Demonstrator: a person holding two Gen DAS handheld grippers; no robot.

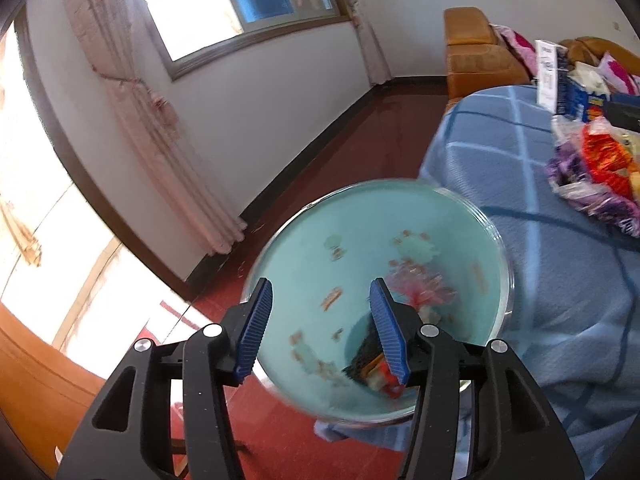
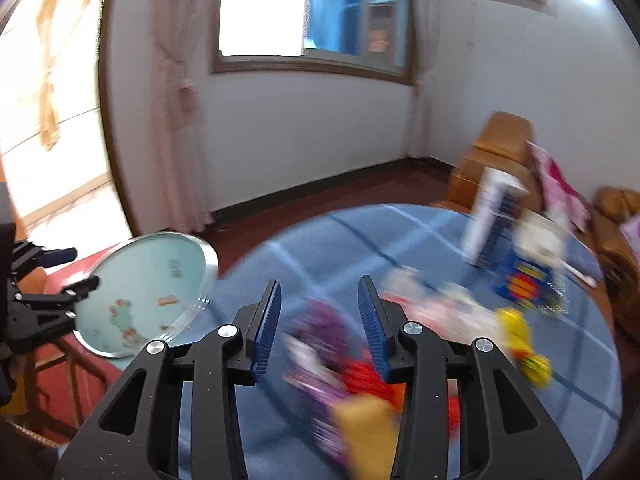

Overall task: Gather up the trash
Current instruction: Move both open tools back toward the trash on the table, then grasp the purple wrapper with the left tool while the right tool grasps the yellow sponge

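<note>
A round teal trash bin stands beside the table, with a pink wrapper and a red-and-black wrapper in it. My left gripper hangs open over the bin's mouth, nothing between its fingers. In the blurred right wrist view my right gripper is open above the blue checked tablecloth. Under it lie a purple wrapper, a red wrapper and a yellow one, none gripped. The bin and left gripper show at the left.
More litter lies on the table: a blue box, a white upright carton and a yellow piece. An orange sofa with pink cloth stands behind. A curtain and window wall border the red floor.
</note>
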